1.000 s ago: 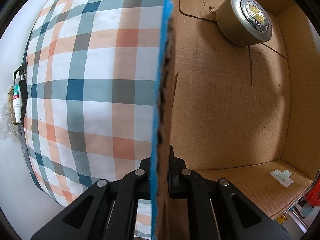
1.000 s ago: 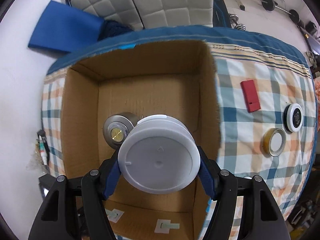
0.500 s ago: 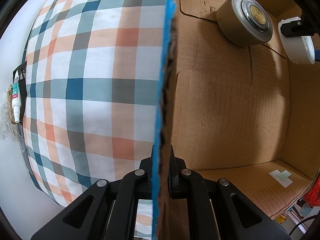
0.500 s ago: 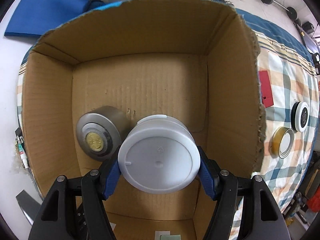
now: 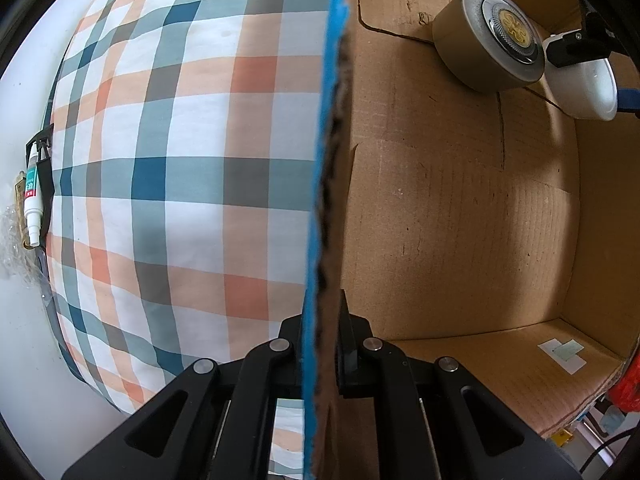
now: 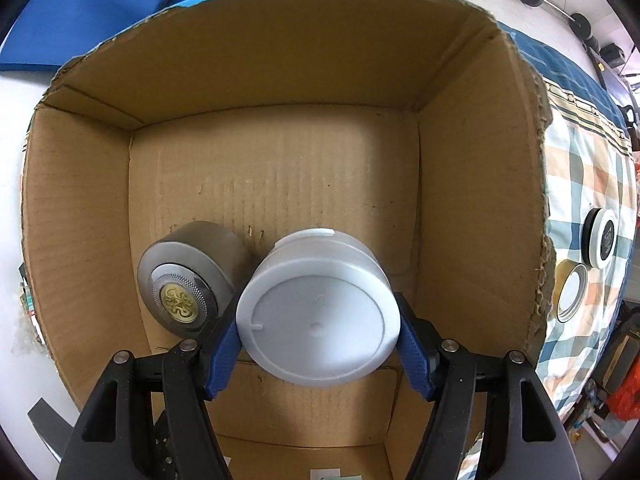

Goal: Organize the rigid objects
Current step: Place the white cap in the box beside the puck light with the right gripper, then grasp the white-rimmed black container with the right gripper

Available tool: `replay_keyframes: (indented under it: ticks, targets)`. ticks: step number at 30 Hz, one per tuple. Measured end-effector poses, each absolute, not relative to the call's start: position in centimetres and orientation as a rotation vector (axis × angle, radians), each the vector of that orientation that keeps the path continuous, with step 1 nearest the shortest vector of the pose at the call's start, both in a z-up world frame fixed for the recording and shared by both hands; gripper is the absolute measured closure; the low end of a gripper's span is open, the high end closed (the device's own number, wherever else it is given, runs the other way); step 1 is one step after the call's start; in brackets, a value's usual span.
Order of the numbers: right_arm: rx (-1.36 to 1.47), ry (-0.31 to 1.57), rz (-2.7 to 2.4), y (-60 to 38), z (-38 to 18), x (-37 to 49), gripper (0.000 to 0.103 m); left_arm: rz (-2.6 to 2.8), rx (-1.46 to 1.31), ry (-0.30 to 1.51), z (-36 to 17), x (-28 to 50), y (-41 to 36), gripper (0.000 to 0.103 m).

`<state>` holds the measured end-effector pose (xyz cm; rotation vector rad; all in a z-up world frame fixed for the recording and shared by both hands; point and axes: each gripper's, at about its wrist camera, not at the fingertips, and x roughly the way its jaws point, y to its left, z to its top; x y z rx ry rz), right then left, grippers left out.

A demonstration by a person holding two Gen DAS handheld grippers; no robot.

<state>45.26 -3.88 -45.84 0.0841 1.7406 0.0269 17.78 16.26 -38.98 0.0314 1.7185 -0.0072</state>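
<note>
The left gripper (image 5: pixel 320 344) is clamped on the blue-taped wall of the cardboard box (image 5: pixel 460 208). The right gripper (image 6: pixel 320 344) holds a white round container (image 6: pixel 320 312) between its blue pads, low inside the box — just beside the grey round case (image 6: pixel 192 276), at its 3 o'clock. Bare floor lies open toward 12 o'clock; the right wall stands near at 3. On the checked cloth (image 6: pixel 580 168) past that wall — two round lids (image 6: pixel 596 240).
</note>
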Motion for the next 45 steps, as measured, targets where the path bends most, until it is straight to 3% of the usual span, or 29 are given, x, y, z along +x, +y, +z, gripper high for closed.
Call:
replay_keyframes:
  ticks: [3, 6, 12, 16, 28, 45]
  targets:
    - [0.09, 1.74, 0.034, -3.7, -45.7, 45.1, 0.027, -0.008, 0.033, 1.718, -39.0, 17.7, 16.3, 0.098]
    - [0.088, 1.734, 0.028, -3.5, -45.2, 45.3, 0.014, -0.008, 0.037, 1.718, -39.0, 17.7, 16.2, 0.098]
    - [0.111, 1.713, 0.061, -3.5, -43.8, 44.8, 0.009, -0.007, 0.036, 1.718, -39.0, 17.8, 16.2, 0.098]
    - [0.118, 1.706, 0.093, -3.4, -42.8, 43.8, 0.0, -0.007, 0.036, 1.718, -39.0, 17.8, 16.1, 0.098]
    - [0.128, 1.657, 0.157, -3.5, -39.9, 39.4, 0.0, -0.004, 0.037, 1.716, -38.8, 17.8, 16.1, 0.098]
    - [0.207, 1.521, 0.211, -5.7, -31.5, 36.4, 0.0, -0.006, 0.043, 1.714, -38.5, 17.6, 15.8, 0.098]
